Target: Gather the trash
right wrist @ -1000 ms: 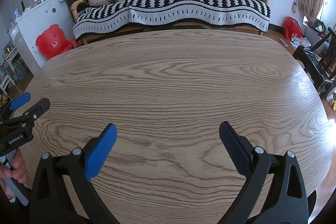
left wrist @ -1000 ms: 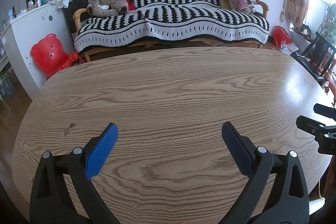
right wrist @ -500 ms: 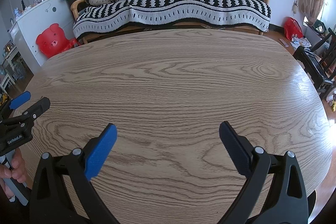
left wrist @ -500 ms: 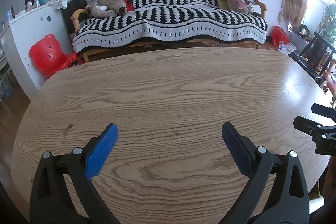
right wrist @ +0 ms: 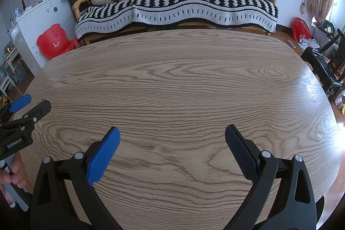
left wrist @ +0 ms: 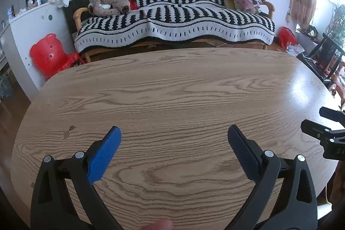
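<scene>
Plainly, both grippers are held over the wooden table (left wrist: 172, 87), side by side and pointed toward the striped sofa (left wrist: 174, 20) at the far wall. The left gripper (left wrist: 174, 139) is seen with its jaws spread wide, nothing between the blue pads (left wrist: 103, 156); the right gripper (right wrist: 172, 139) is likewise released and unloaded. From the right wrist view the left gripper is glimpsed at the left edge, gripped by a hand (right wrist: 13, 174); from the left wrist view the tips of the right gripper are seen at the right edge. No piece of trash can be made out on the table, so its position and long axis cannot be told. A red bear-shaped chair (left wrist: 51, 57) is seen beside a white cabinet (left wrist: 28, 35) left of the sofa.
</scene>
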A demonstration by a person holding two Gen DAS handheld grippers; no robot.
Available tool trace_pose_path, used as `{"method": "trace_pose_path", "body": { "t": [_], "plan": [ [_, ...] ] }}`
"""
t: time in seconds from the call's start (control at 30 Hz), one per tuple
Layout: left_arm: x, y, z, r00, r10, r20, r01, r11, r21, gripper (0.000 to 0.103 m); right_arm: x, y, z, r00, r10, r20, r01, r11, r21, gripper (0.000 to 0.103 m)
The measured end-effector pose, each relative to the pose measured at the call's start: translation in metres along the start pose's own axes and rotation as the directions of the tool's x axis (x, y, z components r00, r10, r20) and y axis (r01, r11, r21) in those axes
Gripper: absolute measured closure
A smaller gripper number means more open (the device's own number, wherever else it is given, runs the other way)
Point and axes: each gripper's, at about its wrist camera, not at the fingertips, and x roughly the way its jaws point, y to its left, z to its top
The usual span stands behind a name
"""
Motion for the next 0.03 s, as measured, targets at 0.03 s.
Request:
{"method": "trace_pose_path", "body": {
  "t": [0.03],
  "plan": [
    [0.0001,0.0001,-0.0002,1.000,-0.001,-0.002,0.001,1.000,-0.001,0.007,0.0001,0.0001,0.0000,1.000,0.000,0.000,0.000,1.000,0.000,0.009]
  ]
}}
